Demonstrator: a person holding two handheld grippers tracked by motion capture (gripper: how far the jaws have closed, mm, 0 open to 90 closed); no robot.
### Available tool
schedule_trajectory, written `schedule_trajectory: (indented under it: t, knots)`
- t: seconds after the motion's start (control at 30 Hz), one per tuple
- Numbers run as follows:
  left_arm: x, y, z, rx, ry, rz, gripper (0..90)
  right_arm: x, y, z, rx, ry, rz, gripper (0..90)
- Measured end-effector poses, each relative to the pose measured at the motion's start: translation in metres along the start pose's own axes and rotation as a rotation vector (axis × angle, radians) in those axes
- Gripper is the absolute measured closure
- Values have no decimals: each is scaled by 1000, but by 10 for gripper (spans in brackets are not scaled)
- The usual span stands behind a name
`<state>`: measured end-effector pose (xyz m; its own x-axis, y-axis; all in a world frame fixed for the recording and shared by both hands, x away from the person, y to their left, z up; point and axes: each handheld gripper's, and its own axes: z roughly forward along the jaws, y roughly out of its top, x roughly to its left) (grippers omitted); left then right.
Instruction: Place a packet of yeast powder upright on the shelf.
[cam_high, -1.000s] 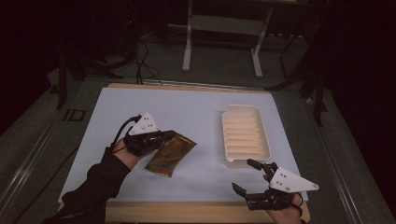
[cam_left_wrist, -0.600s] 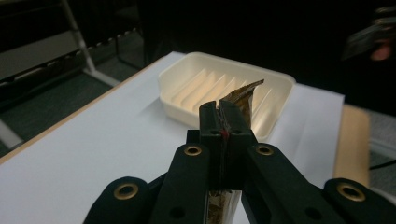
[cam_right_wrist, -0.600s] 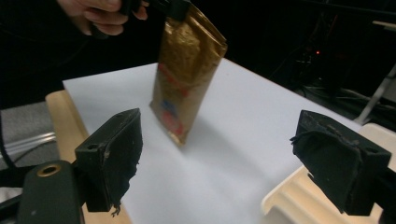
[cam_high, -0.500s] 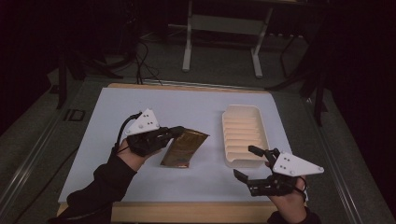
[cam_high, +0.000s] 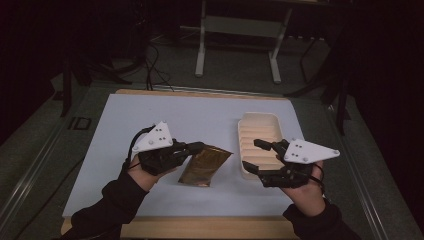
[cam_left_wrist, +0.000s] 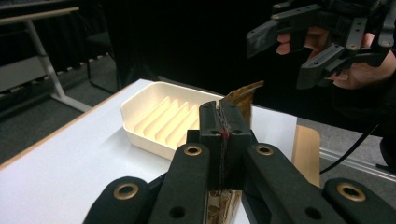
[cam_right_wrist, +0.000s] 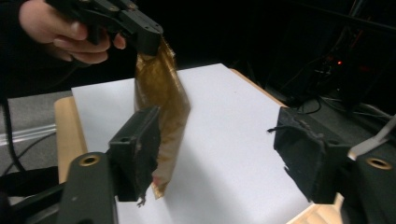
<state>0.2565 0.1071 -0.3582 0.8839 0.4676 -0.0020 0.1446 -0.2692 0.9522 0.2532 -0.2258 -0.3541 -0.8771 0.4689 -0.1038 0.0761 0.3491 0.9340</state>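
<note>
**Left gripper holds gold pouch; right gripper open beside it**

The left gripper (cam_high: 196, 148) has its jaws pressed together on one end of the gold pouch (cam_high: 205, 165), pinching the edge between the pads. The pouch is lifted off the white table surface (cam_high: 200, 115) at the held end. Its long axis runs from the left gripper down toward the person's edge of the table, free end pointing at the near edge. The right gripper (cam_high: 255, 156), jaws spread wide apart, hovers over the near end of the cream ridged tray (cam_high: 260, 131), just right of the pouch and holding nothing. Tray lies lengthwise front to back.
</note>
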Motion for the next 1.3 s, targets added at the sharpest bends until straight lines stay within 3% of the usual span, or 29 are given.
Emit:
schedule_trajectory:
  t: [0.1, 0.17, 0.27, 0.33, 0.43, 0.57, 0.63, 0.83, 1.0, 1.2, 1.3]
  knots:
    - [-4, 1, 1, 2, -20, 7, 900, -1, 4, 8, 28, 32, 13, 305]
    - [-8, 2, 3, 7, -22, 15, 900, -1, 5, 18, 81, 86, 23, 344]
    - [-9, 2, 4, 7, -33, 16, 900, 0, 6, 24, 106, 110, 14, 376]
    - [-11, 2, 7, 12, -43, 17, 900, 4, 8, 34, 159, 173, -7, 388]
    - [-14, 2, 10, 16, -52, 23, 900, 6, 10, 39, 191, 185, -31, 417]
    - [-17, 2, 11, 1, -67, 16, 900, 6, 10, 53, 288, 224, -36, 446]
    - [-17, 3, 12, 1, -69, 17, 900, 6, 10, 53, 288, 224, -36, 446]
    - [-17, 0, 15, 1, -86, -5, 900, 5, 4, 64, 406, 312, -26, 600]
    - [-18, -1, 16, 13, -88, 4, 900, 3, 2, 66, 417, 346, -26, 733]
    - [-17, 1, 15, 16, -111, 15, 893, 5, 4, 63, 418, 364, -56, 781]
    - [-16, 2, 13, 6, -120, 18, 798, 3, 5, 62, 419, 367, -52, 784]
